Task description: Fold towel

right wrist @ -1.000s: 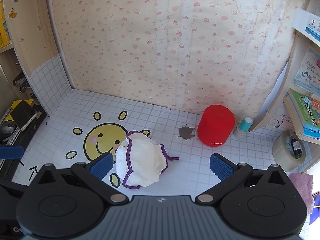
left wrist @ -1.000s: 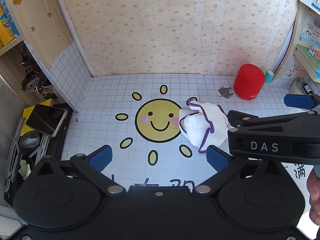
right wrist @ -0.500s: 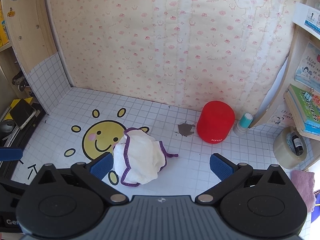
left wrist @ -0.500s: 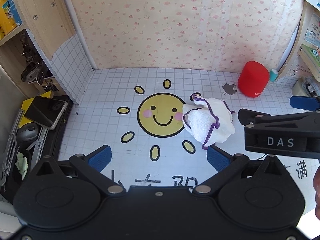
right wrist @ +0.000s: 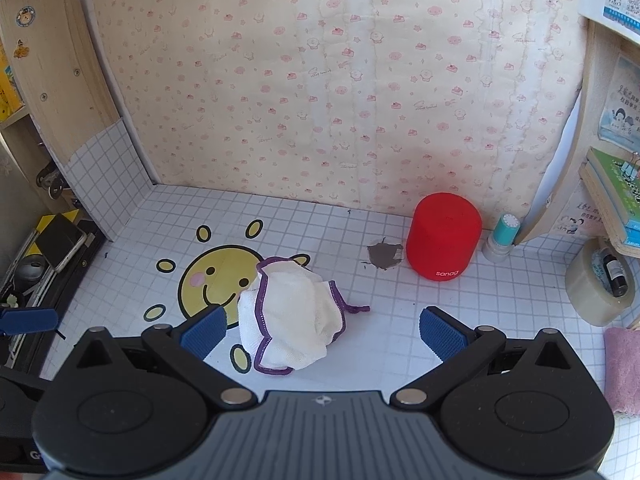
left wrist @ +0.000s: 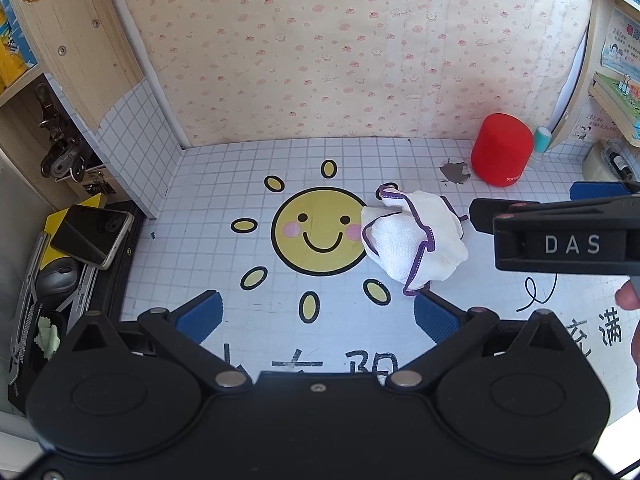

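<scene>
A small white towel (left wrist: 414,238) with purple edging lies crumpled on the tiled mat, at the right edge of the yellow sun face (left wrist: 318,230). In the right wrist view the same towel (right wrist: 294,316) sits just beyond my fingers. My left gripper (left wrist: 316,314) is open above the mat, nothing between its blue pads, with the towel ahead and to the right. My right gripper (right wrist: 322,330) is open too, the towel lying between and just past its left pad. The right gripper's black body (left wrist: 560,236) shows side-on at the right of the left wrist view.
A red cylindrical speaker (right wrist: 444,236) stands at the back right beside a teal-capped stamp (right wrist: 504,236) and a roll of tape (right wrist: 598,290). A phone (left wrist: 92,234) and mouse (left wrist: 58,278) lie off the mat at left. Pink cloth (right wrist: 622,372) lies at far right. Shelves flank both sides.
Both grippers have pulled back and risen a little, so the towel looks smaller and farther. The right gripper has slid rightward in the left wrist view. The towel has not moved.
</scene>
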Motion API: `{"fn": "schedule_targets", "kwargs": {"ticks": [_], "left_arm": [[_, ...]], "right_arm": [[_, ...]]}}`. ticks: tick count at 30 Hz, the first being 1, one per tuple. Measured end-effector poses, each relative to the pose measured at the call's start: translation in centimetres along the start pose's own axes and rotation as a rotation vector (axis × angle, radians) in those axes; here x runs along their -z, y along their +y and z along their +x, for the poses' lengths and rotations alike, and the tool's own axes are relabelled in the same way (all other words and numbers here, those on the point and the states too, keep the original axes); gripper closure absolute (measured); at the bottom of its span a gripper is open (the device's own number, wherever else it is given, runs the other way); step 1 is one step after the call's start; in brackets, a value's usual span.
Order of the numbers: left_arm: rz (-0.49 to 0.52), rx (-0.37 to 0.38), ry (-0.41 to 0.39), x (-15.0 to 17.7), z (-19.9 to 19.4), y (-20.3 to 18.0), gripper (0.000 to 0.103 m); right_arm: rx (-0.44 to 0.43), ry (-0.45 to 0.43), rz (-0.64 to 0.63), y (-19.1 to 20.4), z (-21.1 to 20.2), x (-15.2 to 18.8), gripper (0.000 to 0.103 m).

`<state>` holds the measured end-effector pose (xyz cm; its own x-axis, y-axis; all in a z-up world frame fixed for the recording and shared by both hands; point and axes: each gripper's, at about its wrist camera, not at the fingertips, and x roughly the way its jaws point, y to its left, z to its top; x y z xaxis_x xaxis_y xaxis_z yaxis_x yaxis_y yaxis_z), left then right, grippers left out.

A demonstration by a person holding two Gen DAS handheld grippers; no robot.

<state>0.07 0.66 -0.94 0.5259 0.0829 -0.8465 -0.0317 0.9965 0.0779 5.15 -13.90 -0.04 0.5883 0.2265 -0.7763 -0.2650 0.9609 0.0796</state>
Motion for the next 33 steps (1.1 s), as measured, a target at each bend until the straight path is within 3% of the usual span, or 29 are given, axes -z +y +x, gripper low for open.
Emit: {"fn": "schedule_targets", "kwargs": {"ticks": [8,18,23,26,28,30,32,33], "left_arm": [[-0.013,0.009,0.002,0.0,0.0,-0.1,0.001],[-0.02,0.012,0.0,0.0,-0.2,-0.3,0.003],[-0.021,0.032,0.004,0.1,-0.1,-0.5,0.016],[0.002,0.028,0.014,0.2,0.2,-0.9,0.043],[-0.001,0.039,0.027,0.3,0.4,-0.9,0.051],[0.002,0.049,0.035,0.6,0.6,-0.9,0.065],[0.01,0.052,0.04,0.8,0.7,-1.0,0.086],[0.01,0.051,0.043,0.9,0.8,-1.1,0.087]], "right_arm": [[0.044,0.002,-0.011,-0.3,0.2,0.2,0.0],[0.001,-0.005,-0.026,-0.2,0.0,0.3,0.005],[-0.056,-0.005,-0.032,-0.2,0.0,0.4,0.023],[-0.08,0.003,-0.057,0.1,0.1,0.6,0.044],[-0.097,0.007,-0.071,0.3,0.2,0.7,0.065],[-0.106,0.007,-0.069,0.3,0.4,0.9,0.073],[-0.123,0.015,-0.067,0.2,0.7,1.0,0.09],[-0.134,0.02,-0.068,0.2,0.8,1.0,0.103]]}}
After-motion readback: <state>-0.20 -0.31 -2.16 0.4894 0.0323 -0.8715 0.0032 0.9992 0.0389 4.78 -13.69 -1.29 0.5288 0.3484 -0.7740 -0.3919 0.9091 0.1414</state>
